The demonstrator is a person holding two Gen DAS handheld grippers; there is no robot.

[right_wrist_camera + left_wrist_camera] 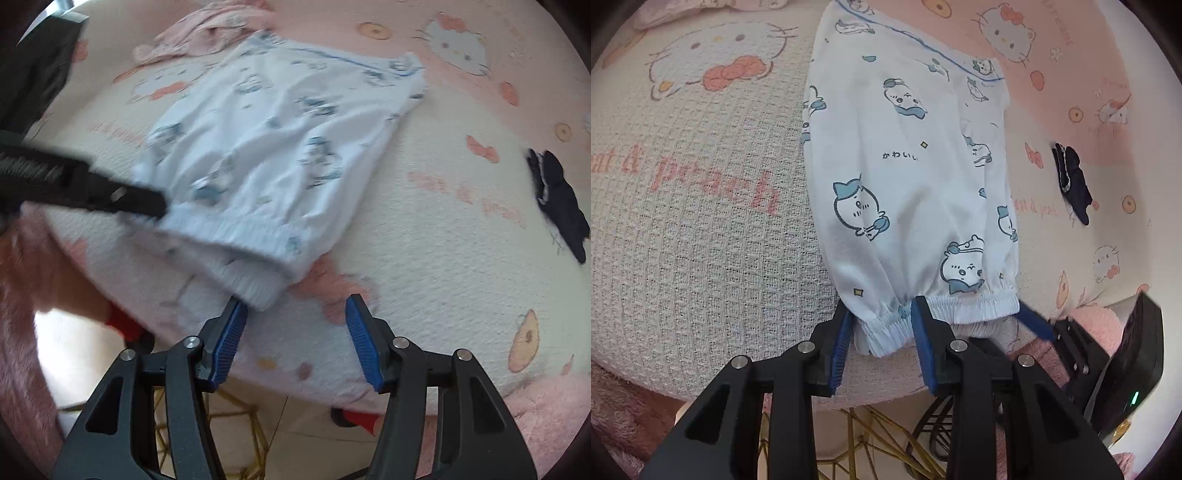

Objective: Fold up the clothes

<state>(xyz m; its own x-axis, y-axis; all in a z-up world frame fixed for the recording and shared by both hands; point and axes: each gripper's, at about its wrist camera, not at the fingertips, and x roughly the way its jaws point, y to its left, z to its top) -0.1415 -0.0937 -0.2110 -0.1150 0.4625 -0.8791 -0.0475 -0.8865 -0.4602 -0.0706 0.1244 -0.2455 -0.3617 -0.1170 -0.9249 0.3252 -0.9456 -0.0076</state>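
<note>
Pinching the printed garment's (908,177) elastic hem, left gripper (882,325) half-closed; our right gripper (295,332) hovers open, empty, nearby.

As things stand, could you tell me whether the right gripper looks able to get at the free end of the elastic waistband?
Probably yes. The right gripper is open, and the waistband end lies just ahead of its left finger, with only bare blanket between. The left gripper holds the other end, well clear.
</note>
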